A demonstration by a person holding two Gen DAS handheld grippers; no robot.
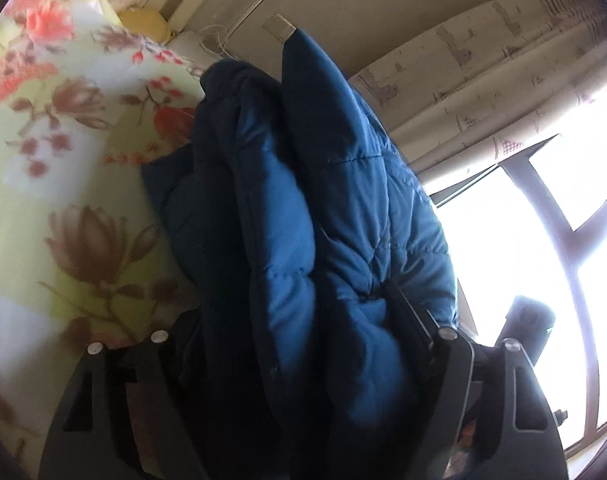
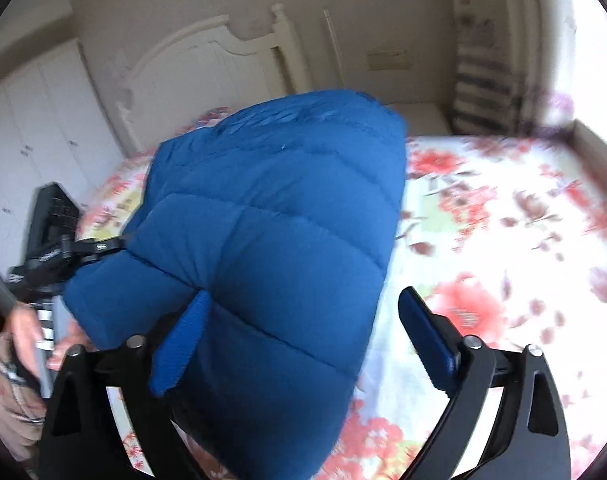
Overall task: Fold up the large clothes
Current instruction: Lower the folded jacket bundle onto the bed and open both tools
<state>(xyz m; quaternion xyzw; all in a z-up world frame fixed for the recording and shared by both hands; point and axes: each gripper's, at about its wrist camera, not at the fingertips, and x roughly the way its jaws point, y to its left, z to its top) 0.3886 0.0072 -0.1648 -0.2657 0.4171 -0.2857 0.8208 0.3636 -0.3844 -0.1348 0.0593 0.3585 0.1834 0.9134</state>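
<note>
A blue quilted puffer jacket (image 1: 303, 208) is bunched in thick folds between my left gripper's (image 1: 299, 332) fingers, which are clamped on it and hold it up above the bed. In the right wrist view the same jacket (image 2: 271, 232) hangs folded over the bed. My right gripper (image 2: 303, 328) has its jaws wide apart; the jacket drapes over the left finger (image 2: 183, 344) while the right finger (image 2: 427, 340) stands free of it. The left gripper (image 2: 59, 236) shows at the far left of that view, at the jacket's edge.
A floral bedsheet (image 2: 503, 240) covers the bed. A white headboard (image 2: 207, 64) and white wardrobe doors (image 2: 43, 120) stand behind. A curtain (image 1: 483, 72) and a bright window (image 1: 523, 240) are to the right. A person's hand (image 2: 23, 328) holds the left gripper.
</note>
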